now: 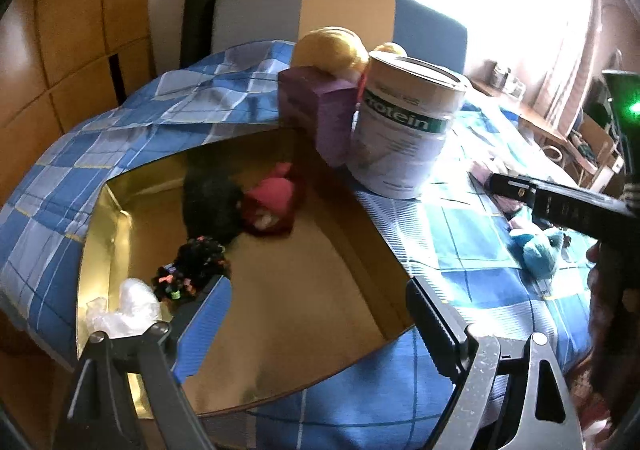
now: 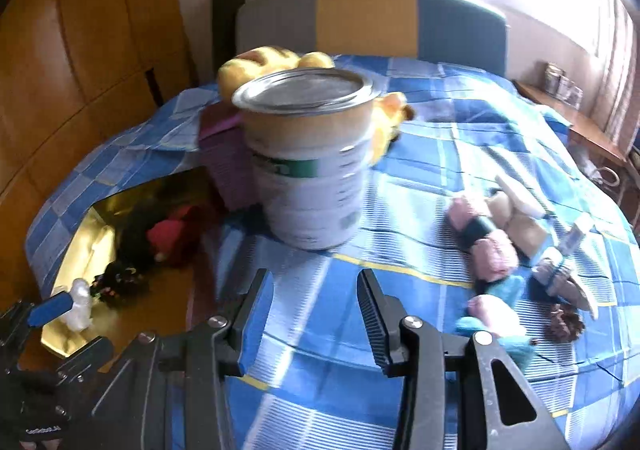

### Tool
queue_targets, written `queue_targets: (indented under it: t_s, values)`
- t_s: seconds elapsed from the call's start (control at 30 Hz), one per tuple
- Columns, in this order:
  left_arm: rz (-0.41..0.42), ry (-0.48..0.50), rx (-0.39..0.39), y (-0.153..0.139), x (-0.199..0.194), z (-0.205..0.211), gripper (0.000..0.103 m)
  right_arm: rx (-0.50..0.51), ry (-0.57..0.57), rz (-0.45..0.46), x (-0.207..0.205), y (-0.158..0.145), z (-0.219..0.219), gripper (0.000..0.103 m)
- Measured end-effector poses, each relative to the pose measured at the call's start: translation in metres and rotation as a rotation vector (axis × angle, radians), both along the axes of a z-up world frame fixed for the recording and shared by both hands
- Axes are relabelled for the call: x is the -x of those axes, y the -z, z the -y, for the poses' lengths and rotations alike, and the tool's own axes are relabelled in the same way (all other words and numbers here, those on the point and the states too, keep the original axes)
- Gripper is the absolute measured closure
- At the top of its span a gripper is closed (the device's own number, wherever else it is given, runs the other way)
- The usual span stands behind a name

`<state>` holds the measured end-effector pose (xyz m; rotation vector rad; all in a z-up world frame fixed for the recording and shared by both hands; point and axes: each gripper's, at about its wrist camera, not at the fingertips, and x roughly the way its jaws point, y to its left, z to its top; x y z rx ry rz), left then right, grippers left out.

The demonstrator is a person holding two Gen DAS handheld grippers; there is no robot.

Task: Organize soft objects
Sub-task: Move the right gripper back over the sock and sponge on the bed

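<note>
Mid-sort: my left gripper (image 1: 316, 314) hangs wide open and empty over the gold box (image 1: 304, 290), my right gripper (image 2: 312, 314) also open and empty; next, I judge, fetch the soft toys (image 2: 486, 250) at 3 o'clock

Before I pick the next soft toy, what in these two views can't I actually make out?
- Yellow plush: lower body hidden behind the purple box and protein can, both views.
- Blue plush: partly behind the right claw's body, left view.
- Dark toy in the gold box: too shadowed to identify.
</note>
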<state>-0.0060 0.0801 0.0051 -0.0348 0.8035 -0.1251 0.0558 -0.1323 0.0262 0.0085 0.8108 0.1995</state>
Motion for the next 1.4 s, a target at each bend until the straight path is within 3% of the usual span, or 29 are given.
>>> queue_targets:
  t_s: [0.43, 0.73, 0.83, 0.9, 1.03, 1.4]
  values:
    - [0.011, 0.086, -0.036, -0.005, -0.003, 0.035, 0.014, 0.038, 0.263, 0.101, -0.002, -0.024, 0.105, 0.053]
    - [0.006, 0.145, -0.043, -0.009, -0.012, 0.064, 0.014, 0.095, 0.59, 0.146, -0.012, -0.01, 0.207, 0.053]
    - [0.006, 0.171, -0.049, -0.01, -0.016, 0.078, 0.014, 0.035, 0.686, 0.11, -0.009, 0.004, 0.24, 0.052]
    - [0.001, 0.204, -0.055, -0.009, -0.019, 0.09, 0.014, -0.084, 0.719, 0.084, -0.009, 0.009, 0.26, 0.052]
    - [0.0, 0.245, -0.079, -0.007, -0.022, 0.111, 0.014, -0.226, 0.743, 0.06, -0.004, 0.016, 0.282, 0.052]
    - [-0.035, 0.352, -0.103, 0.004, -0.033, 0.168, 0.014, -0.399, 0.777, 0.065, 0.008, 0.023, 0.296, 0.051]
